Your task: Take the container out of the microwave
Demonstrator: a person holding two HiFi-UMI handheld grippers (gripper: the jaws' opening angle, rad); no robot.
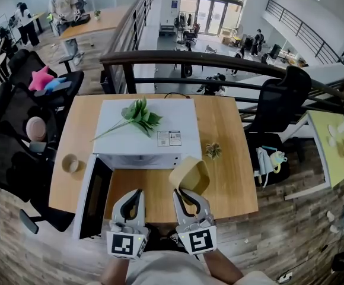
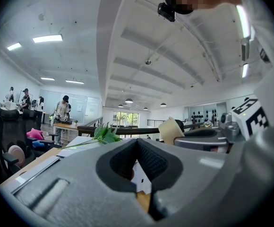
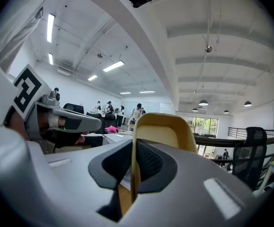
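The container [image 1: 190, 174], a pale yellow open tub, is outside the microwave [image 1: 115, 142], over the worktop [image 1: 234, 165] just in front of the oven's open front. The right gripper [image 1: 187, 193] has its jaws closed almost together on one thin wall of the container, with that wall pinched between the pads. The left gripper [image 1: 136, 196] has its jaws closed tip to tip with nothing between them. The single-wall grip is judged the main hazard: the tub can pivot about the pads, the wall may flex, and any tilt could spill contents or let the tub slip. The door [image 1: 94, 198] stands open at the left, close to the left gripper, so a sideways sweep could strike it. The oven cavity is hidden beneath the microwave's top. The inside of the container and its base are not visible, and no view shows whether it touches the worktop.
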